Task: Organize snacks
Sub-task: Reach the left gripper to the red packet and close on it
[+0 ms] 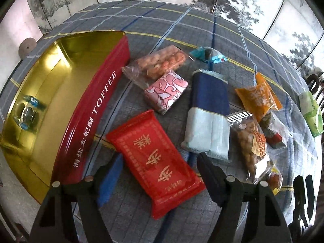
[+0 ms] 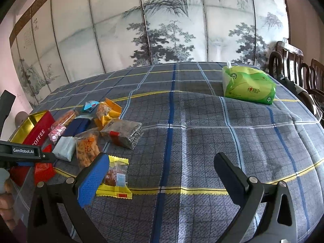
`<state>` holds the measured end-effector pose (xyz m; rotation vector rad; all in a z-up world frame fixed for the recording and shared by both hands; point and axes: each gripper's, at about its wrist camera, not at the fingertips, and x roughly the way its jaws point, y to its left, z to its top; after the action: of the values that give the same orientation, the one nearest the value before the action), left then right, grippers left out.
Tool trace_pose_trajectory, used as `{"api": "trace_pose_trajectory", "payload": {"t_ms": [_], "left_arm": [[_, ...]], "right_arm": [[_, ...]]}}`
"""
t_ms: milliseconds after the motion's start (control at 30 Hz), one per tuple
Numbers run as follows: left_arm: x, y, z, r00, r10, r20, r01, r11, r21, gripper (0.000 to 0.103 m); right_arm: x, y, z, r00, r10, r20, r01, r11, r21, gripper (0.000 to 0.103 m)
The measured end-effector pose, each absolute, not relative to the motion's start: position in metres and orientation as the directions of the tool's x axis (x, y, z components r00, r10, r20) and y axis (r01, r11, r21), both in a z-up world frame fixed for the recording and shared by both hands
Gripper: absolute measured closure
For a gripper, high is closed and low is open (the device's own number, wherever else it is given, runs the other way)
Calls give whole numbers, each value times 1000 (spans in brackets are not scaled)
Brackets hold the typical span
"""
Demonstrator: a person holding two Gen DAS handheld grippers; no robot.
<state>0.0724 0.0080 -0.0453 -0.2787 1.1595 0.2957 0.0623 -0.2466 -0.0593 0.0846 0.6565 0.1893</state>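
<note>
The red packet (image 1: 156, 162) lies flat on the checked tablecloth (image 2: 202, 131), just beside the open red toffee tin (image 1: 91, 109). The left gripper (image 1: 160, 162) hangs over the packet, fingers spread wide on either side, gripping nothing. Past the packet lie more snacks. The right gripper (image 2: 162, 172) hovers wide open, empty.

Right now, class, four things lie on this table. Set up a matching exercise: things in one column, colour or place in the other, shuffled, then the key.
Things:
1. toffee tin
2. tissue pack
3. dark candy
4. red packet

Descriptions:
A. green, apart from the snacks
B. inside the tin
C. between the left gripper's open fingers
D. gold inside, red outside

Pairs: 1-D, 2-A, 3-B, 4-C
</note>
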Motion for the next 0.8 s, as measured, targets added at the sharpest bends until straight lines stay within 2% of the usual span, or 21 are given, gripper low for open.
{"api": "trace_pose_trajectory", "payload": {"t_ms": [467,800], "left_arm": [[79,4,-52,349,126,-929,-363,932,-10,26],[78,6,-54,354,123,-927,-365,931,-16,26]], "right_arm": [[67,-244,-59,767,207,-607,-151,978,142,0],[71,-242,-60,764,210,-610,-150,977,149,0]]}}
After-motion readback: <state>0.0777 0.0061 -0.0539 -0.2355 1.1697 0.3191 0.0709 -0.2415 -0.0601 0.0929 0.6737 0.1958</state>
